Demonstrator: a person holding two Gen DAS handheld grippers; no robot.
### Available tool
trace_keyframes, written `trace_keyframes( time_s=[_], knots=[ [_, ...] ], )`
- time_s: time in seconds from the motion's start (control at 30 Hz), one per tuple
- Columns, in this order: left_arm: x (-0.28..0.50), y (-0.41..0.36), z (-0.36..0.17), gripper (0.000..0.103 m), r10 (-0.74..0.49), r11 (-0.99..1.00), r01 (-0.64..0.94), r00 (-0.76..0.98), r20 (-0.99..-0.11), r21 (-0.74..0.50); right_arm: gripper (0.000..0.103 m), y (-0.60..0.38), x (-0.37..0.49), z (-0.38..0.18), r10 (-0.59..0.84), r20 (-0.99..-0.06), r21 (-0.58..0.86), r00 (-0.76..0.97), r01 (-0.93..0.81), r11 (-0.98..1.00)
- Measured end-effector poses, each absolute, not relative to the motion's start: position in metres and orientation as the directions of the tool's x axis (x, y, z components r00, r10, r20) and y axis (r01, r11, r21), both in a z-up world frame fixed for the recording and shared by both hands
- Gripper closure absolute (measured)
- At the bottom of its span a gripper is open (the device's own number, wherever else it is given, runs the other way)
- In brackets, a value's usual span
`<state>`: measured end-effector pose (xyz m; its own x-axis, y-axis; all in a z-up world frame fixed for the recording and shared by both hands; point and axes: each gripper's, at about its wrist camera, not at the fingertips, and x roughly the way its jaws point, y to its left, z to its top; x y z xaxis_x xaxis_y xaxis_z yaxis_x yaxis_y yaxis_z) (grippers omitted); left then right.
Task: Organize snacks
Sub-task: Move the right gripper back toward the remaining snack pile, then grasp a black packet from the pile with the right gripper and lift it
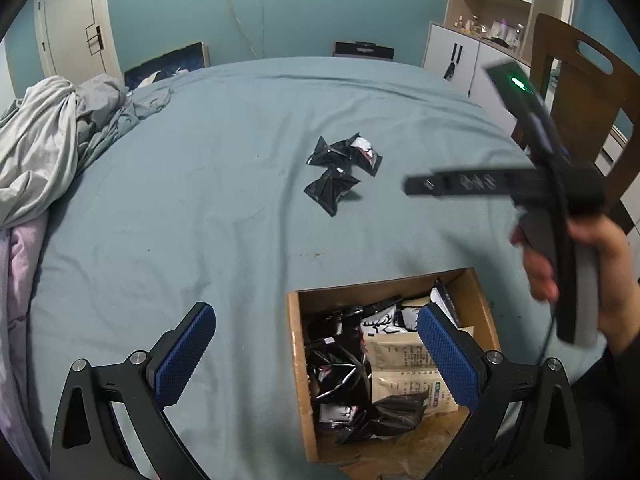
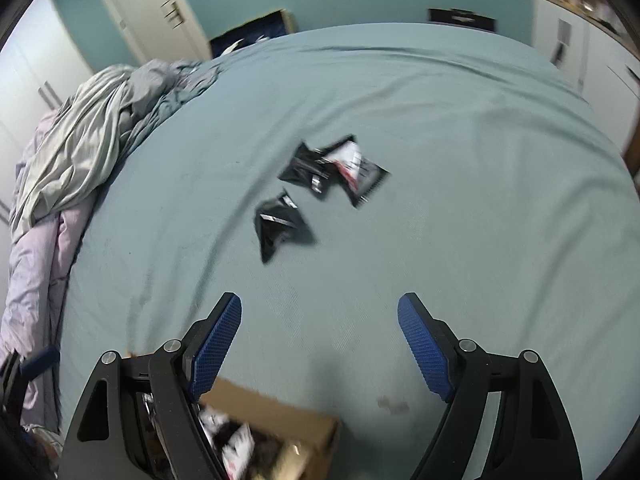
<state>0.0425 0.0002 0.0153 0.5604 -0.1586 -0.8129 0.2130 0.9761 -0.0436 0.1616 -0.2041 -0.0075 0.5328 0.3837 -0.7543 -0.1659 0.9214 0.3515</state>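
A bedroom with teal walls; a wide bed (image 1: 224, 184) covered in a blue-grey sheet fills both views, with rumpled bedding (image 1: 48, 152) piled at its left edge. Near the middle of the sheet lie a few loose black snack packets (image 1: 344, 168), some touching each other, one just apart. At the near edge of the bed sits an open cardboard box (image 1: 294, 360), already holding a jumble of black, white and tan packets.

The left claw (image 1: 316, 356) hangs over the box, its blue pads spread wide and holding nothing. The right claw (image 2: 320, 344) hovers above bare sheet, short of the loose packets, also spread and empty. Its view is blurred, which suggests quick motion.

Likely risks: the packets are thin, glossy and lie flat on soft fabric, so a pinch could slide off or catch the sheet along with the wrapper. Touching packets might lift together and one drop. A fast approach could scatter them. The box sits close to the mattress edge, so a knock from either claw might tip it.
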Motion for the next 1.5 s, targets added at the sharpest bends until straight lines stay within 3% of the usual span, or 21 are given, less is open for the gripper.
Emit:
trace_keyframes(
  time_s=[0.53, 0.57, 0.63, 0.7, 0.8, 1.13, 1.37, 1.5],
  knots=[
    [0.061, 0.012, 0.012, 0.000, -0.181, 0.979, 0.179, 0.550, -0.816, -0.097, 0.023, -0.120, 0.292, -0.066, 0.420, -0.838, 0.318, 0.349, -0.313, 0.895],
    [0.061, 0.013, 0.012, 0.000, -0.181, 0.980, 0.175, 0.549, -0.816, -0.100, 0.027, -0.115, 0.293, -0.071, 0.407, -0.849, 0.304, 0.336, -0.320, 0.897],
    [0.063, 0.016, 0.012, 0.000, -0.179, 0.982, 0.157, 0.552, -0.814, -0.109, 0.063, -0.111, 0.293, -0.077, 0.351, -0.872, 0.244, 0.341, -0.318, 0.916],
    [0.065, 0.017, 0.012, 0.000, -0.181, 0.982, 0.144, 0.551, -0.814, -0.121, 0.076, -0.119, 0.287, -0.071, 0.377, -0.852, 0.266, 0.364, -0.318, 0.910],
    [0.065, 0.017, 0.012, 0.000, -0.170, 0.984, 0.140, 0.553, -0.815, -0.110, 0.076, -0.144, 0.269, -0.056, 0.431, -0.792, 0.332, 0.433, -0.286, 0.899],
    [0.056, 0.003, 0.022, 0.000, -0.101, 0.983, 0.185, 0.569, -0.816, 0.007, 0.076, -0.232, 0.153, 0.006, 0.405, -0.708, 0.409, 0.579, -0.131, 0.903],
    [0.122, -0.020, 0.029, 0.000, -0.140, 0.967, 0.254, 0.494, -0.858, -0.011, 0.076, -0.270, 0.040, 0.013, 0.415, -0.653, 0.490, 0.633, -0.064, 0.869],
    [0.176, -0.034, 0.012, 0.000, -0.101, 0.968, 0.250, 0.436, -0.894, 0.013, 0.076, -0.270, 0.032, 0.002, 0.381, -0.676, 0.476, 0.631, -0.021, 0.879]
  ],
)
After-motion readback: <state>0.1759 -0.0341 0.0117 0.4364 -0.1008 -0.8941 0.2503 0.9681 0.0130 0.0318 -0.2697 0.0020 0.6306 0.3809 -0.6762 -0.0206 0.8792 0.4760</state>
